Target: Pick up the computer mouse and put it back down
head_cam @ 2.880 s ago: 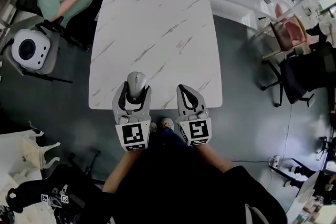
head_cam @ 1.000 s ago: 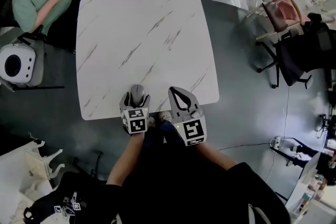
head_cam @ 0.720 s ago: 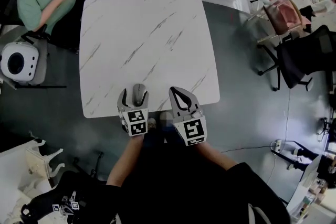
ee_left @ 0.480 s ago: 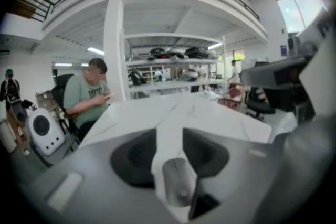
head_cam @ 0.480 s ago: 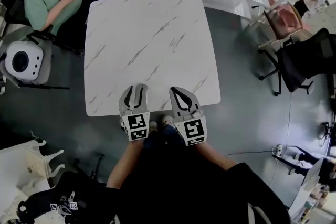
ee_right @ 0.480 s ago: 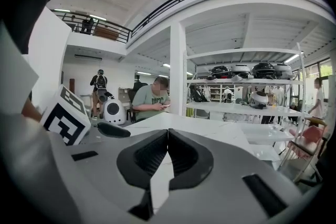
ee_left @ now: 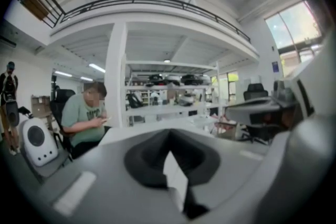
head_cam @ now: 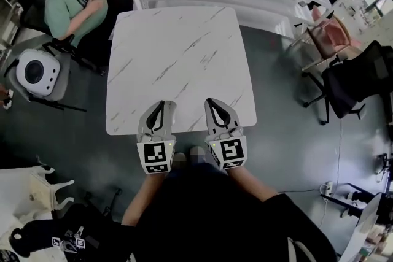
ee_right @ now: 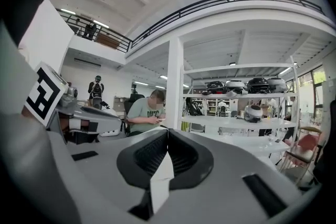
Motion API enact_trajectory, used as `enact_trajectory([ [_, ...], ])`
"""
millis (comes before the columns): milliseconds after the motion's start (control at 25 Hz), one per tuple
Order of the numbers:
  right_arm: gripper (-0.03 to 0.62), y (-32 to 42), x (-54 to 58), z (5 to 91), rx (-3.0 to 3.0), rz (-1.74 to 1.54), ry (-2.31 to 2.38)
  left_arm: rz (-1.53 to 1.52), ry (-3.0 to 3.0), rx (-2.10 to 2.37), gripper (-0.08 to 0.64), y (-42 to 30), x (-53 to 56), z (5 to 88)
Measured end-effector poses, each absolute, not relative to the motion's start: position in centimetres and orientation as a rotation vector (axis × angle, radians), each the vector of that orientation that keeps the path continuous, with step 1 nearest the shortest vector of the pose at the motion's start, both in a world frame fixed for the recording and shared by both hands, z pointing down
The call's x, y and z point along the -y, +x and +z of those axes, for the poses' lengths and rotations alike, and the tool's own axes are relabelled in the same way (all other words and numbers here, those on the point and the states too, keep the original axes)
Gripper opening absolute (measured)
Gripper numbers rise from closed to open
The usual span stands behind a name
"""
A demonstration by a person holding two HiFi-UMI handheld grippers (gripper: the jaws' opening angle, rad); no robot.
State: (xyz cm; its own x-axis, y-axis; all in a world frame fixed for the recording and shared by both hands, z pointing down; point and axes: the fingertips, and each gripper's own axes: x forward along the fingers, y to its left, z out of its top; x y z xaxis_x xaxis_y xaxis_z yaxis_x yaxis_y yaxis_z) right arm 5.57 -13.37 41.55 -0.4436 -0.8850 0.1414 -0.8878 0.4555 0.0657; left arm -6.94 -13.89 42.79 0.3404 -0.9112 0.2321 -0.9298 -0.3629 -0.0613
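The left gripper (head_cam: pixel 164 104) has just brought its fingers together on nothing; the right gripper (head_cam: pixel 210 102) has fingers together, empty.

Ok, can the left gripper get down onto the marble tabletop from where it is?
Probably yes. The left gripper hangs over the near edge of the marble table, its jaws just closed on nothing, and nothing shows between it and the top.

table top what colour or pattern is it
The table top is white with thin grey-brown marble veins, which show most clearly in the head view.
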Motion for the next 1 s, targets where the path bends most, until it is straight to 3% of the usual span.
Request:
enact_trajectory([
  [320,0.018,6.3,11.2,36.9,2.528,-0.135,1.6,0.241,2.531,1.759,0.008,-7.6,11.6,37.6],
  [1000,0.018,6.8,9.8,36.3,2.555,-0.084,1.636,0.22,2.583,1.748,0.008,-6.6,10.2,36.0],
])
